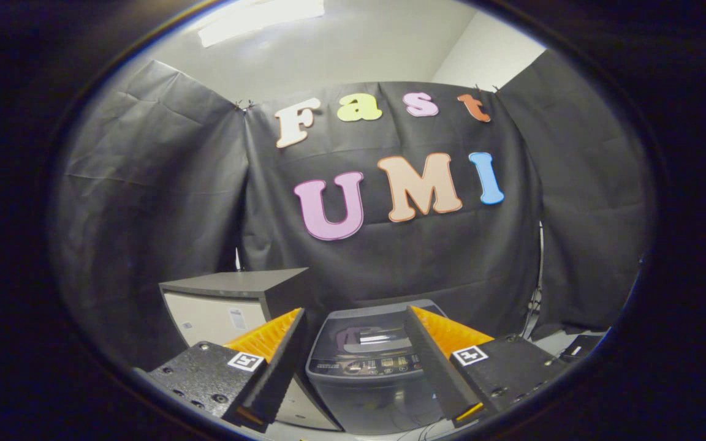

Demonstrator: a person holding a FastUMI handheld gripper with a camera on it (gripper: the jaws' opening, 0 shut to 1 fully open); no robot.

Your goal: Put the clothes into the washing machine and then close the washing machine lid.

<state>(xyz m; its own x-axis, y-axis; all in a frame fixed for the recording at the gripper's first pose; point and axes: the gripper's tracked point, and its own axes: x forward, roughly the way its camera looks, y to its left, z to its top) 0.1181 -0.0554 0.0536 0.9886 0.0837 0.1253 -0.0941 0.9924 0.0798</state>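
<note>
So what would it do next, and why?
Probably look for the clothes first: the gripper has its fingers spread with nothing between them, and the washing machine just ahead has its lid lying down, so that would likely need lifting too.

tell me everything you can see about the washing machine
The washing machine is a dark grey top-loader standing upright against the black cloth wall, beside a pale cabinet. Its glossy lid lies flat and shut, reflecting light. A control panel with small buttons runs along its front edge. It sits ahead of the open gripper, framed between the fingers; nothing touches it.
</note>
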